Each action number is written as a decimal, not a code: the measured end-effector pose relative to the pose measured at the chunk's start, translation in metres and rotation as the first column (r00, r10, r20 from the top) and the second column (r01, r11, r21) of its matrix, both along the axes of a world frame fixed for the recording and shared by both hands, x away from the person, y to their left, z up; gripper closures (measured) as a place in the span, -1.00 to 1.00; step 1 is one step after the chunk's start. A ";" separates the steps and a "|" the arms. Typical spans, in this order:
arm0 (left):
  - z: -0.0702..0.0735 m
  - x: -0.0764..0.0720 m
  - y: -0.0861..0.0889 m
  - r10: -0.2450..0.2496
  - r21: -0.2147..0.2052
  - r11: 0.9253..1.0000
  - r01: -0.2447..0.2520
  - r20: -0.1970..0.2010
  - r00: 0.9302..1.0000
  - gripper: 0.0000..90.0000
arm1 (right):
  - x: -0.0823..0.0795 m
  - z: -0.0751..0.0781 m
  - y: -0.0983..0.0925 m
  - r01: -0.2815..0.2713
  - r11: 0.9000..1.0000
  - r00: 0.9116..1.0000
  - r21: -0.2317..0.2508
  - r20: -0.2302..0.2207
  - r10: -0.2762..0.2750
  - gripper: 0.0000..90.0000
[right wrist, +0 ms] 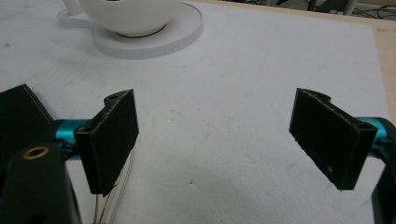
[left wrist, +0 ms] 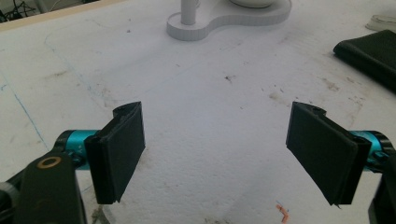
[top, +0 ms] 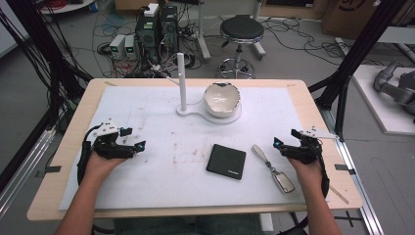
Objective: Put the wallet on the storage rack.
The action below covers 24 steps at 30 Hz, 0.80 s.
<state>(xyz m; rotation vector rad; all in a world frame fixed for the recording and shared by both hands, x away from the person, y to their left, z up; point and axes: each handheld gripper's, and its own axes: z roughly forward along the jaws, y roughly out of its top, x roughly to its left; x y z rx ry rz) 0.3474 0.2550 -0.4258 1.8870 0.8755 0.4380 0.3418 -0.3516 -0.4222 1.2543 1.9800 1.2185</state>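
Here, at a pale wooden table (top: 58,196) covered by a scuffed white foam sheet (top: 161,176), a person rests both hands with the tools idle. At the left, the left gripper (top: 128,139) sits on the sheet with its jaws spread wide and nothing between them; its own view shows flat, matte black pads (left wrist: 122,149) over bare, stained foam. Farther back at centre stands a white stand (top: 182,83), a slim upright post on a flat figure-eight base, and on that base a white bowl (top: 222,99), glossy and thin-walled, likely brittle.

Nearer the person lies a black wallet (top: 226,161), flat, squarish and matte, probably light and slightly yielding; sliding a jaw under one edge looks the surest hold. Just right of it lies a car key (top: 283,181) with a silvery fob and a pale strap (top: 260,153) trailing away from the person. The fob looks hard, smooth and slippery, so the flat faces or the soft strap seem the safer places to pinch.

At the right, the right gripper (top: 283,143) rests just beside that strap, jaws likewise wide apart and empty, pads (right wrist: 112,140) above the foam, with the bowl and its base (right wrist: 187,28) ahead.
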 end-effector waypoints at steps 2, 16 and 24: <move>0.000 0.000 -0.001 0.000 0.001 1.000 0.000 -0.001 1.000 -0.56 | 0.000 0.000 0.001 -0.001 1.000 1.000 -0.004 0.001 0.001 -0.65; -0.001 -0.001 -0.005 -0.013 0.014 1.000 0.013 -0.009 1.000 -0.56 | 0.004 -0.002 0.002 -0.004 1.000 1.000 -0.019 -0.011 0.004 -0.65; 0.006 -0.003 -0.025 -0.071 0.008 0.997 0.071 -0.009 0.997 -0.56 | 0.005 -0.003 0.004 -0.005 0.999 1.000 -0.045 -0.010 0.005 -0.65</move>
